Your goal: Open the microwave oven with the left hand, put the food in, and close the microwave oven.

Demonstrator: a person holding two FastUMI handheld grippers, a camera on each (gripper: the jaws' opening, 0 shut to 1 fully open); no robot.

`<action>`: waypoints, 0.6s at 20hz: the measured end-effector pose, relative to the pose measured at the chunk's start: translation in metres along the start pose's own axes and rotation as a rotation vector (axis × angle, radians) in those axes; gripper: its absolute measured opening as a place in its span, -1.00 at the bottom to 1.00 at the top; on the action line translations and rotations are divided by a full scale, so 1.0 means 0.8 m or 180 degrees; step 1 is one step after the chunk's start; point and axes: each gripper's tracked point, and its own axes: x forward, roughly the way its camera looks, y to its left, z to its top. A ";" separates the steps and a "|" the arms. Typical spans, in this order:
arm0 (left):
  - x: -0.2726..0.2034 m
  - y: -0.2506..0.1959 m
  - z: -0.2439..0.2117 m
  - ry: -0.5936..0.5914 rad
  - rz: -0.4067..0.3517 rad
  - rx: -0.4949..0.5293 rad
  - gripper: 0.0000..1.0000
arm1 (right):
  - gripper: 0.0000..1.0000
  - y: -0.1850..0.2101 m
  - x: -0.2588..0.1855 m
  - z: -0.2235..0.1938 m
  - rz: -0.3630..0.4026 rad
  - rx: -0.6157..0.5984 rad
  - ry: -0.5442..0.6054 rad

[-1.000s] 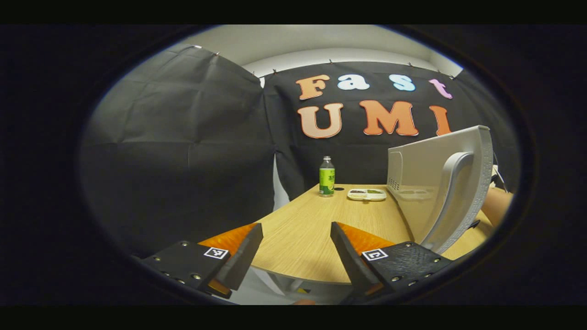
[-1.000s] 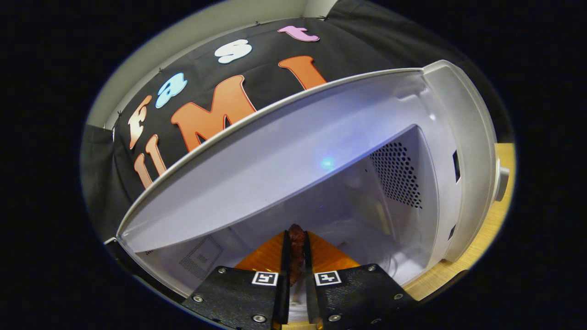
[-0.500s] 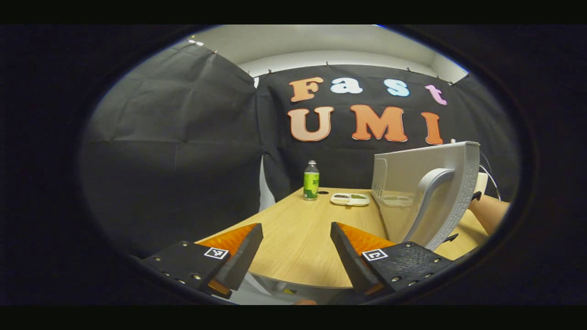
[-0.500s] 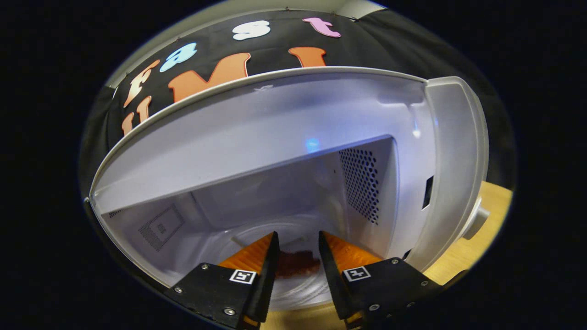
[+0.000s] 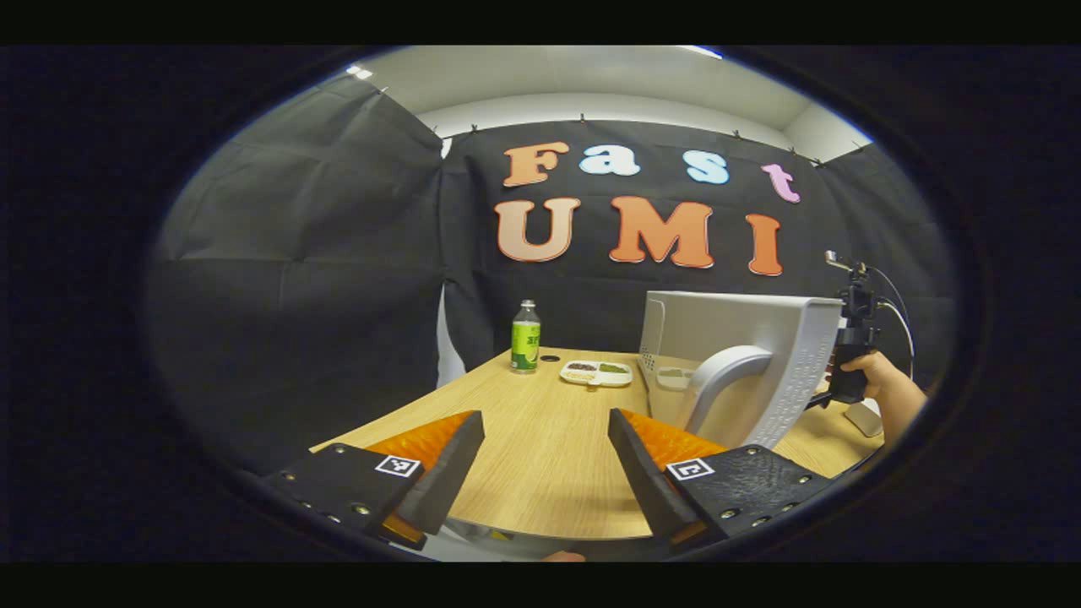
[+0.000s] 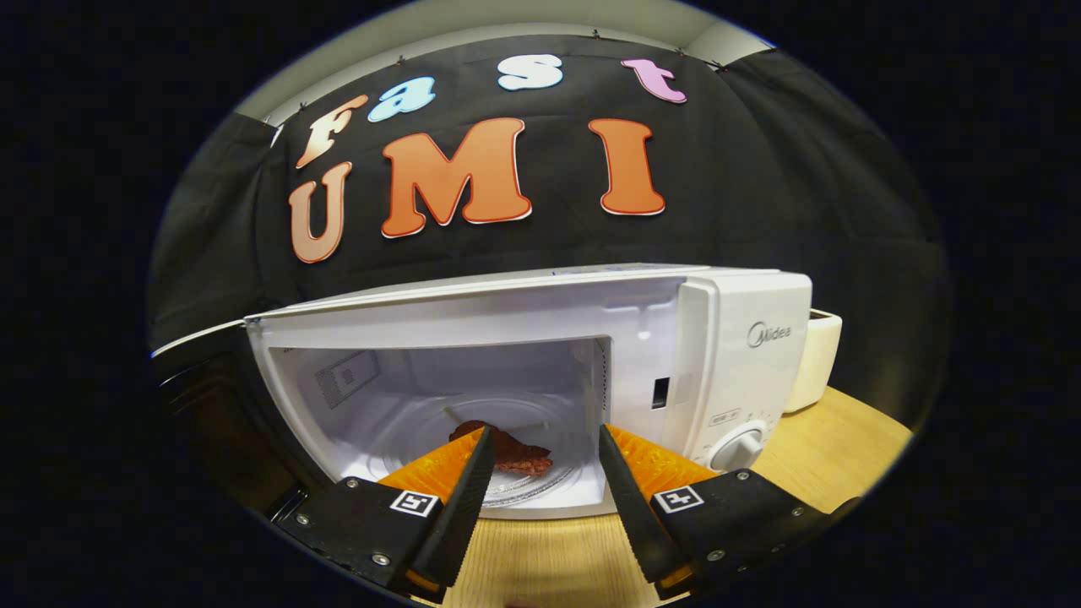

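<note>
On the table (image 5: 540, 473), at the moment shown:
Microwave: a white microwave oven (image 6: 743, 355) stood with its cavity exposed; the door (image 5: 760, 371) hung swung out, seen edge-on at 3 o'clock in the left gripper view, its curved handle (image 5: 718, 380) facing the camera.
Food: a dark reddish piece of food (image 6: 507, 452) lay on the glass turntable (image 6: 540, 481) inside the cavity, at about 6 o'clock in the right gripper view, apart from both fingers.
Right gripper: the right gripper (image 6: 540, 498) hung just outside the cavity mouth, jaws spread and holding nothing; a hand (image 5: 878, 380) gripping it showed beyond the door at 3 o'clock in the left gripper view.
Left gripper: the left gripper (image 5: 545, 473) hovered above the table's near edge, jaws spread and empty, with the door off toward 2 o'clock.
Bystanders: a green-labelled bottle (image 5: 525, 336) and a divided dish (image 5: 596, 373) stood toward the far side of the table, near 12 o'clock.
Step in hand: judged to be the end of placing; food was in, door not yet closed.
Next move: probably calls for the right gripper clear of the door's swing and a steady push on the door until it latches.
</note>
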 end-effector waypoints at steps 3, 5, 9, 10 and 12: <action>-0.003 -0.012 0.002 -0.0014 -0.0034 0.0058 0.75 | 0.58 -0.005 -0.049 0.012 0.0237 -0.0064 -0.0132; -0.006 -0.025 0.004 -0.0027 -0.0121 0.0070 0.74 | 0.61 -0.019 -0.080 0.016 0.0345 -0.0176 -0.0153; -0.006 -0.066 0.015 -0.0106 -0.0354 0.0072 0.75 | 0.68 -0.067 -0.131 0.053 0.0369 -0.0146 -0.0332; -0.005 -0.080 0.016 -0.0117 -0.0432 0.0054 0.75 | 0.68 -0.078 -0.142 0.062 0.0368 -0.0089 -0.0394; -0.005 -0.113 0.016 -0.0118 -0.0599 0.0045 0.74 | 0.68 -0.101 -0.161 0.070 0.0367 -0.0077 -0.0463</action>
